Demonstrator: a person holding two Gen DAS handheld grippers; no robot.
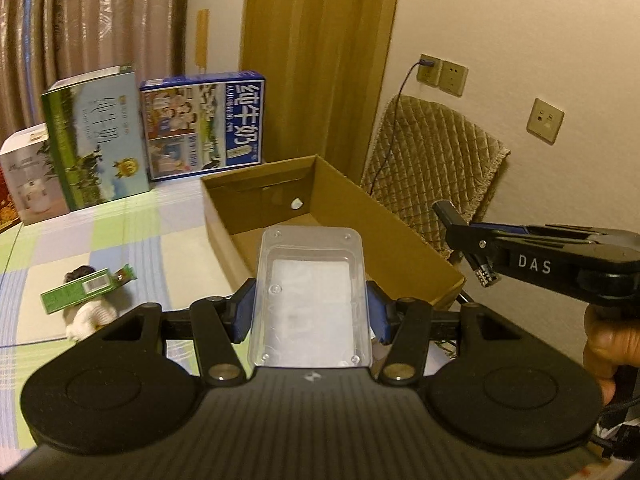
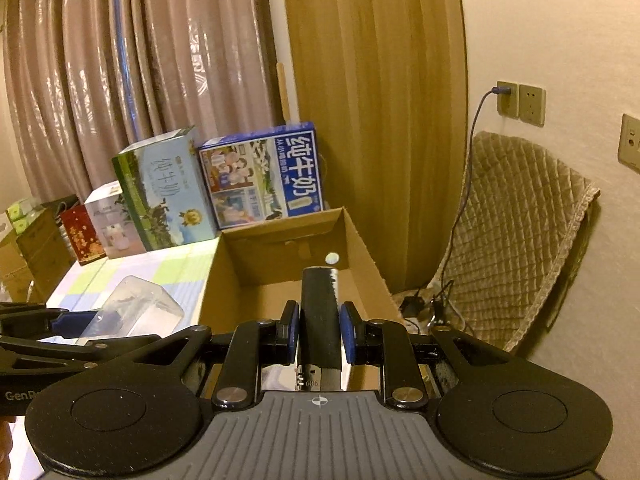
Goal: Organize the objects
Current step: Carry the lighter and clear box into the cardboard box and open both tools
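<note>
My left gripper (image 1: 311, 308) is shut on a clear plastic container (image 1: 312, 280), pads against its two long sides, held over the near end of an open cardboard box (image 1: 260, 168). In the right wrist view the container (image 2: 132, 312) and the left gripper (image 2: 68, 320) hang left of the box (image 2: 280, 224). My right gripper (image 2: 320, 330) is shut on a black bar-shaped lock (image 2: 320, 304) with number dials at its near end, above the box's open top. From the left wrist view, the right gripper (image 1: 472, 240) and lock (image 1: 482, 272) hover at the box's right rim.
A small doll (image 1: 92, 312) and a green packet (image 1: 72, 290) lie on the checked sheet (image 1: 168, 240) left of the box. Two milk cartons (image 1: 96, 140) (image 1: 204, 124) stand behind. A quilted chair (image 1: 432, 160) and a charging cable (image 1: 400, 92) are at right. A hand (image 1: 600, 340) grips the right handle.
</note>
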